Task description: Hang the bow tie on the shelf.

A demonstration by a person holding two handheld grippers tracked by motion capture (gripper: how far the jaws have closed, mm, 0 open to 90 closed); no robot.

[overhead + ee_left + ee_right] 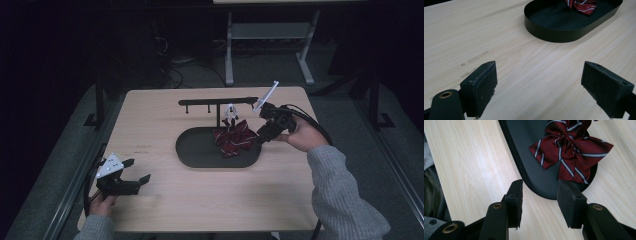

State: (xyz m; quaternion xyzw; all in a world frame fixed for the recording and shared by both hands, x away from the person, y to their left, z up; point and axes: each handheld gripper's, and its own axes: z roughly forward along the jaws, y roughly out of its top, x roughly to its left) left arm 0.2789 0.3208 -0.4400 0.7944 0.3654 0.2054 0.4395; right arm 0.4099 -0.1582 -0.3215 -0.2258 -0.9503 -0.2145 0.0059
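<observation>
The striped bow [571,152] is lying in the black tray [200,150] mid-tabletop, not yet grasped. The right tool [540,195] is being held half-open just beside it; the left tool [539,85] is gaping wide near the tabletop's near-left corner.

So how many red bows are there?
1. The striped red bow lies in the right end of the black tray, near the right gripper. No others visible.
</observation>
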